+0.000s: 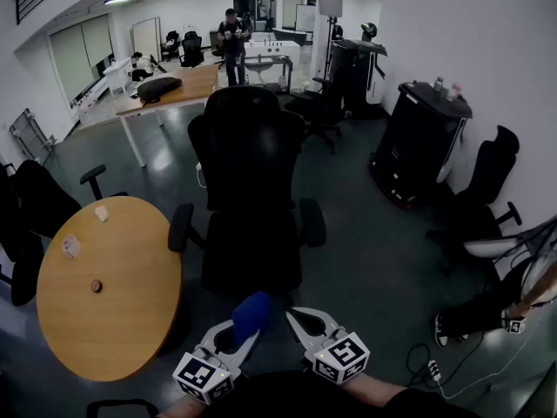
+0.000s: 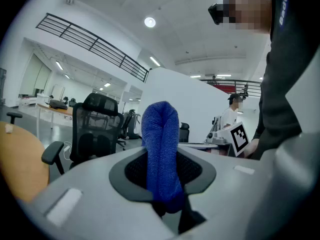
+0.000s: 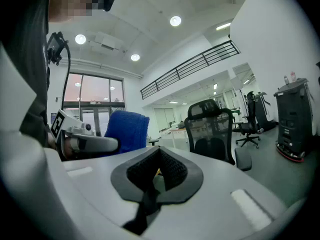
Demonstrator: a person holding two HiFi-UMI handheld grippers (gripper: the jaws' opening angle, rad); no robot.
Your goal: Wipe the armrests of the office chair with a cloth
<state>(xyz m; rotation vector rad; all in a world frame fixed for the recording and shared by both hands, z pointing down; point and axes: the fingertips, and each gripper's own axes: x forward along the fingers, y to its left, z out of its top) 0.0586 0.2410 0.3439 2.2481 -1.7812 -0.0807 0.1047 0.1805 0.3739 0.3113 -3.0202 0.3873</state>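
Blue cloth held up in front of the black office chair

The left gripper (image 1: 241, 338) has its jaws pinched on a folded blue cloth (image 1: 252, 313), which stands upright above them. The right gripper (image 1: 302, 320) sits just beside it, jaws pressed together with nothing between. The office chair (image 1: 251, 190) faces them across the dark floor, apart from the cloth. A round wooden tabletop (image 1: 122, 312) lies to the left.

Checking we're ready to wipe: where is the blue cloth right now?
The blue cloth is clamped in the left gripper, low at centre of the head view, short of the office chair and beside the right gripper.
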